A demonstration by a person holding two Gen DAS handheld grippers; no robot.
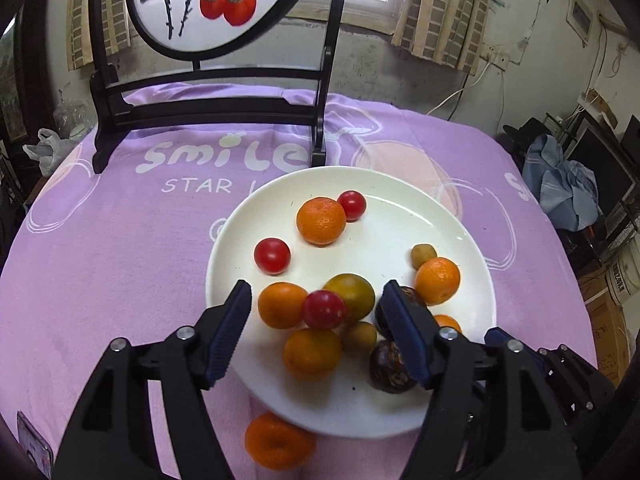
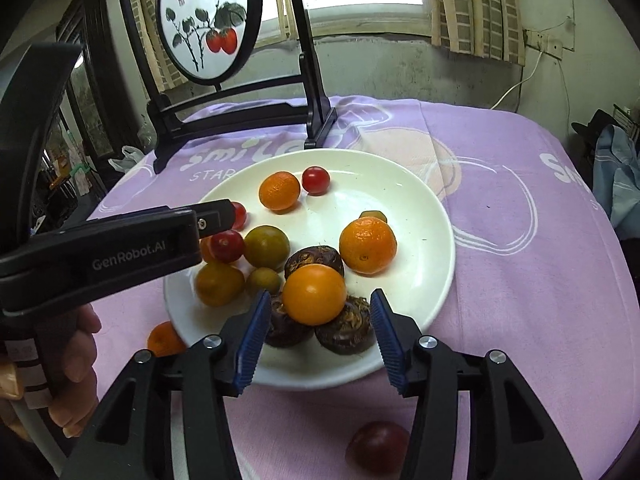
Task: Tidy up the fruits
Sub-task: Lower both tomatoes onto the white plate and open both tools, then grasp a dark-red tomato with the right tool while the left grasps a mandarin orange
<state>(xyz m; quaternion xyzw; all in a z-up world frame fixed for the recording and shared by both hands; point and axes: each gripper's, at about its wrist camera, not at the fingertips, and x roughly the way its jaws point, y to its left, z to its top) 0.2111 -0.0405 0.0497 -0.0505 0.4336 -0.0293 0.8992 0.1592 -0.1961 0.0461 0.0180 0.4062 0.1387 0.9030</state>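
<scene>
Purple printed cloth (image 1: 120,248) covers the worktop; a black framed round screen w/ painted red fruit (image 1: 216,4) stands at the far edge.

Left wrist view: round white ceramic plate (image 1: 400,208) sits mid-cloth, near rim close to the worktop's near edge. On it: small orange mandarins, e.g. (image 1: 321,221), red cherry tomatoes, e.g. (image 1: 272,255), a green-yellow round fruit (image 1: 354,292), dark brown wrinkled fruits, e.g. (image 1: 390,366). All roughly round, no clear long axis. Left hand-held gripper (image 1: 316,300) hangs over the plate's near-left part, jaws apart, holding nothing. One loose mandarin (image 1: 278,440) lies on cloth just off the near rim. Bare cloth to the left and right.

Right wrist view: right hand-held gripper (image 2: 318,308) has jaws apart, flanking a smooth orange round fruit (image 2: 314,294) that sits atop the dark fruits; contact w/ pads can't be told. A loose dark red round fruit (image 2: 378,446) lies on cloth near the camera, off the plate. Cloth to the right is open.
</scene>
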